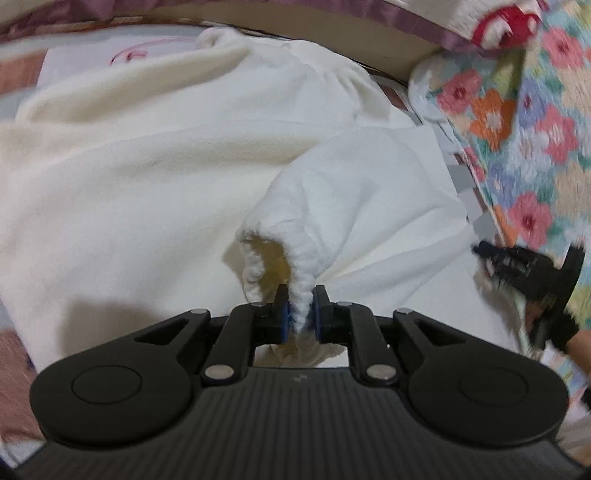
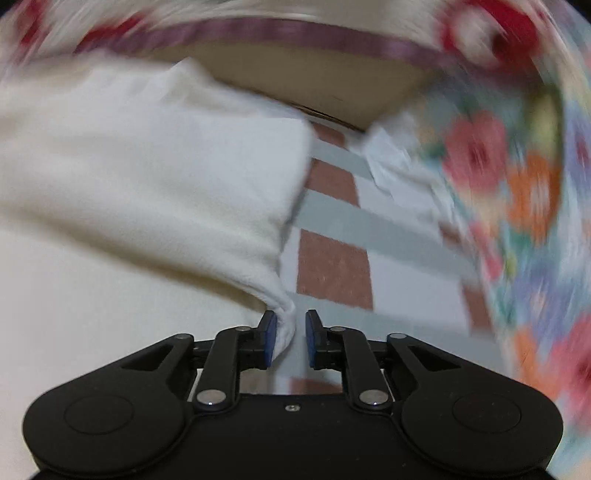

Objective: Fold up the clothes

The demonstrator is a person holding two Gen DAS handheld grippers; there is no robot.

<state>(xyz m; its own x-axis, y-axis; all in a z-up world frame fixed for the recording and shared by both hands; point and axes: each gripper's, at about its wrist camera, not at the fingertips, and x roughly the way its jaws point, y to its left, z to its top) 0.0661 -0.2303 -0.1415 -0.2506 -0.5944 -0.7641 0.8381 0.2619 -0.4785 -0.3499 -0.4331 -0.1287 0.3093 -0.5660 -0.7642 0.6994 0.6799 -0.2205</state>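
Note:
A cream fleece garment (image 1: 147,184) lies spread over the bed. Its sleeve (image 1: 325,199) is pulled toward me, and my left gripper (image 1: 301,310) is shut on the gathered cuff (image 1: 299,280). In the left wrist view my right gripper (image 1: 517,269) is at the garment's right edge, blurred, with a gloved hand behind it. In the right wrist view my right gripper (image 2: 290,332) is slightly open. A corner of the cream garment (image 2: 147,177) rests against its left pad (image 2: 271,334), and the sheet shows through the gap beside the right pad.
A checked sheet (image 2: 332,266) of brown, grey and white squares covers the bed. A floral blanket (image 1: 517,110) (image 2: 517,184) is bunched along the right. A beige board with purple trim (image 1: 332,26) runs across the far side. Thin white cloth (image 1: 406,206) lies under the sleeve.

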